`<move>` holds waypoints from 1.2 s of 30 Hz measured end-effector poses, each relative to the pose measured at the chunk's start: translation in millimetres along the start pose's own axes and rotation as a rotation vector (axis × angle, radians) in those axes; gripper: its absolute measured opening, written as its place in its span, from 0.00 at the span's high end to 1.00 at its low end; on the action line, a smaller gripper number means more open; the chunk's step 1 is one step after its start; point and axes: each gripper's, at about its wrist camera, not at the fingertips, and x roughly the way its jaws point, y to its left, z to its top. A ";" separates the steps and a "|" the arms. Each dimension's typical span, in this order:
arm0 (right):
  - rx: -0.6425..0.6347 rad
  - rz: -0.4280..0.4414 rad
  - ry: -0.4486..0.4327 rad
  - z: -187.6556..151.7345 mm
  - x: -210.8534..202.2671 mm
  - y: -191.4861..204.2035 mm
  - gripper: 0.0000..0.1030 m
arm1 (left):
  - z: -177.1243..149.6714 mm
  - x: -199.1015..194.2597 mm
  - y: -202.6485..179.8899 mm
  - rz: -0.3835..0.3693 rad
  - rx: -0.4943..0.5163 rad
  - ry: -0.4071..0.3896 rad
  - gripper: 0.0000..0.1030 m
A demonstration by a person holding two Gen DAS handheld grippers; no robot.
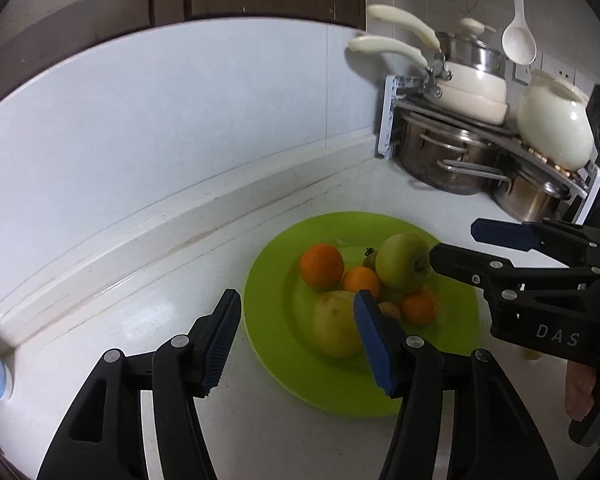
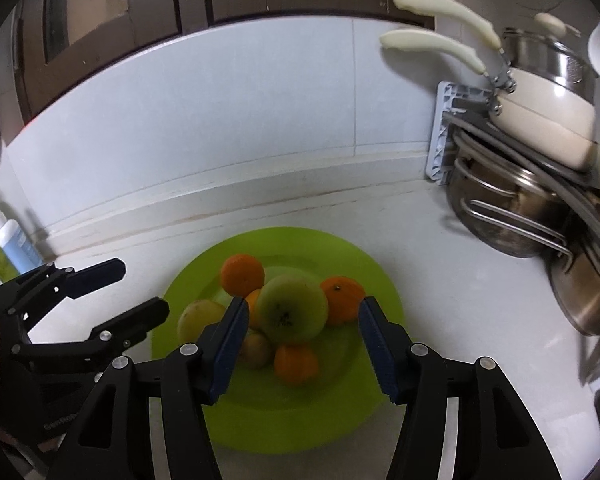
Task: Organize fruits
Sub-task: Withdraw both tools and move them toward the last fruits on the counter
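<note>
Your left gripper (image 1: 298, 340) hangs over the near left edge of the green plate (image 1: 268, 280), its blue-padded fingers (image 1: 224, 336) spread apart with nothing between them. One finger is over the bare white counter (image 1: 180, 280), the other crosses in front of the yellow-green pear (image 1: 332, 328) without pressing on it.

Your right gripper (image 2: 302, 344) is spread just as wide, above the near side of the plate (image 2: 372, 280), and holds nothing. The big green apple (image 2: 292, 314) shows in the gap between its fingers, but the pads stand clear of it on both sides.

All the fruit lies heaped on the plate. The apple tops the pile. One orange (image 2: 243, 274) is behind it, another (image 2: 342, 300) to its right, and a third (image 2: 296, 364) on the near side. A small brownish fruit (image 2: 256, 350) sits low beside that one; it is too blurred for you to name, perhaps a kiwi. The pear (image 2: 198, 320) lies on the left.

At the right, a rack (image 1: 392, 120) holds steel pots (image 1: 440, 160) and a cream pan (image 1: 472, 88). A blue bottle (image 2: 16, 244) stands far left by the wall.
</note>
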 end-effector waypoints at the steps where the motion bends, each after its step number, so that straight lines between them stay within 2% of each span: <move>1: 0.000 -0.001 -0.003 -0.6 -4.8 0.0 0.44 | 0.1 -5.3 -0.8 0.002 -0.003 -0.006 0.42; 10: 0.002 -0.008 -0.063 -10.0 -55.1 1.8 0.44 | 1.3 -57.0 -13.4 0.009 -0.008 -0.058 0.36; 20: 0.009 -0.034 -0.120 -30.3 -106.1 -4.0 0.44 | -6.6 -102.8 -34.4 -0.018 0.025 -0.102 0.33; 28: 0.011 -0.058 -0.129 -53.9 -133.3 -15.5 0.44 | -17.1 -115.1 -59.0 -0.062 0.043 -0.093 0.32; 36: 0.017 -0.088 -0.088 -79.2 -140.5 -30.9 0.44 | -30.7 -106.1 -82.6 -0.096 0.071 -0.054 0.32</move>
